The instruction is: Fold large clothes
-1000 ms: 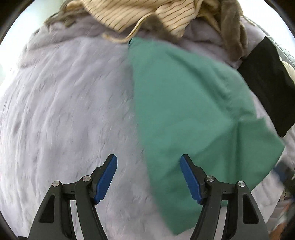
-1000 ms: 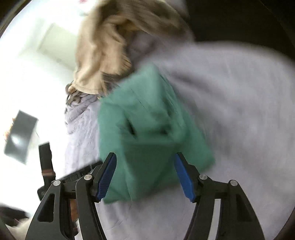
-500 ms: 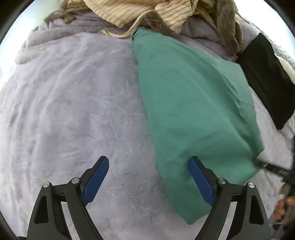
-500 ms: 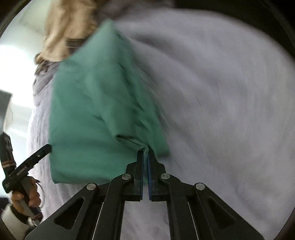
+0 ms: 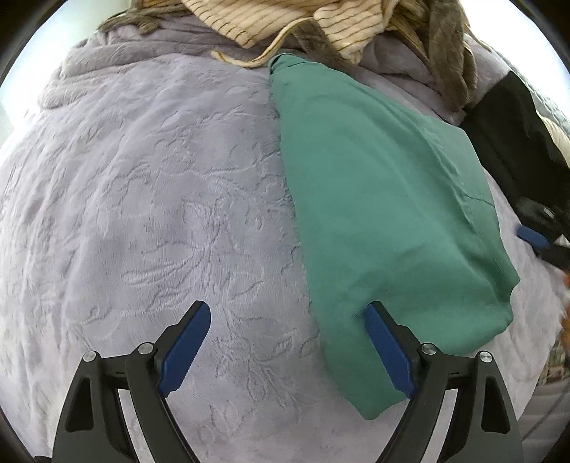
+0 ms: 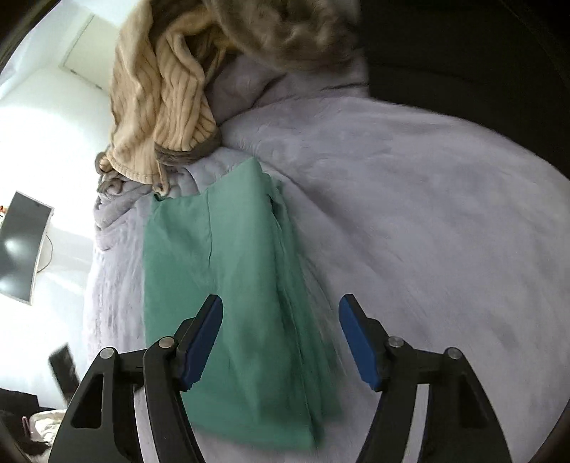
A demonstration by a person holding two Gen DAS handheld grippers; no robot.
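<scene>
A folded green garment (image 5: 384, 220) is seen lying flat on a lilac embossed blanket (image 5: 160, 213) that covers the bed. In the left wrist view its long axis is seen to run from a narrow, gathered end at the top centre, close under a pile of other clothes, down and to the right to a broader rounded end near the lower right; the narrow end is pointed toward the pile. In the right wrist view the same garment (image 6: 228, 285) is shown as a long strip running nearly straight up the frame, with stacked folded edges along its right side (these are blurred low down). The pile at the far end is made up of a cream striped garment (image 5: 285, 17) and a grey-brown fuzzy fabric (image 5: 445, 46), and a black garment (image 5: 513, 131) is seen to the right of the green one. The left hand-held gripper (image 5: 286, 342) is held with its jaws well apart above the blanket, its right finger over the garment's left edge, and nothing is clamped. The right hand-held gripper (image 6: 281, 342) is seen with its jaws opening; the garment's near end lies below and between them, but is not pressed by the pads. A monitor (image 6: 21, 249) is visible at the left.
</scene>
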